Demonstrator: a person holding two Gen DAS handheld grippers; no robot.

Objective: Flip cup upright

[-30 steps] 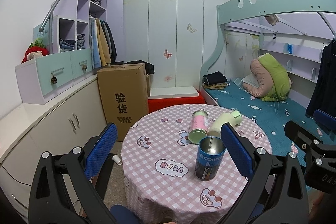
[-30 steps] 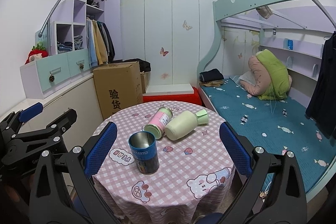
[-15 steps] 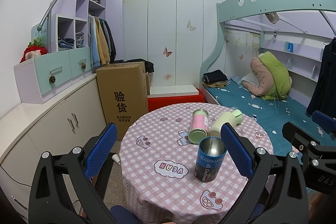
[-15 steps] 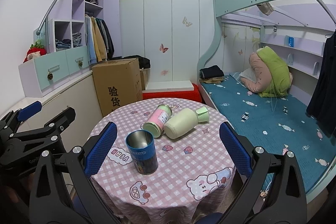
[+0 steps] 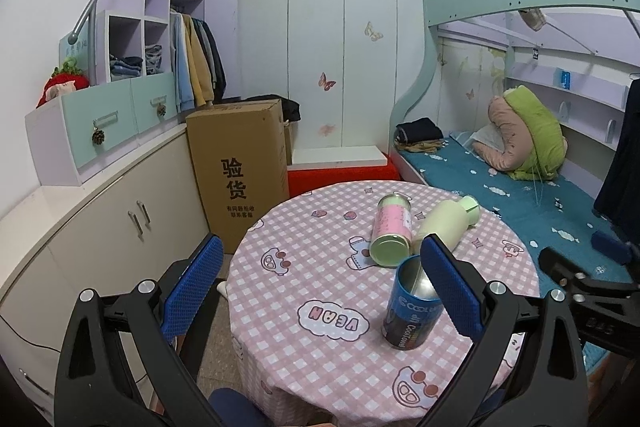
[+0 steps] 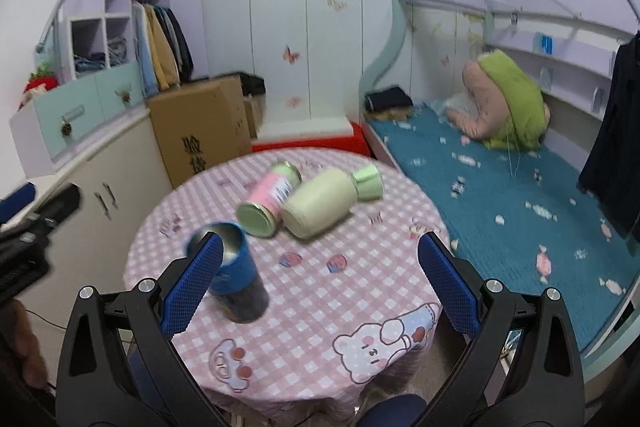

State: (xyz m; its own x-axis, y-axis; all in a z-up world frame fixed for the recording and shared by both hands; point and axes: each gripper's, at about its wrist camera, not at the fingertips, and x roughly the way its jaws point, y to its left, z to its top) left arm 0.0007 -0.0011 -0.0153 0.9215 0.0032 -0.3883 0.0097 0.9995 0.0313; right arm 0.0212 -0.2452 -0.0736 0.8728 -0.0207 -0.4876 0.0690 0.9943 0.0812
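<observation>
Both my grippers are spread wide right now, nothing between the pads on either side. My left gripper (image 5: pixel 320 291) hangs over the near edge of the round table (image 5: pixel 320 359) with the pink checked cloth, jaws fully released, and its right pad just overlaps the blue cup (image 5: pixel 410 311) in the picture without actually gripping it, as far as I can tell. My right gripper (image 6: pixel 318 285) is the same deal, jaws gaping and holding nothing; its left pad sits in front of the blue cup (image 6: pixel 240 287) but that view is smeared with motion blur, so I can't swear whether it's touching. The cup itself stands upright on the table with its open mouth up, shiny metal inside, and it looks empty. Behind it, further from me, two more containers lie on their sides touching each other: a pink bottle (image 5: pixel 394 231) with a green cap (image 5: pixel 390 251) facing me, and a pale cream bottle (image 5: pixel 444 225) with its green lid (image 5: pixel 470 209) pointing away toward the bed (image 5: pixel 520 195). Both are closed, so no idea what's in them. A big cardboard box (image 5: pixel 240 171) stands on the floor past the table.
</observation>
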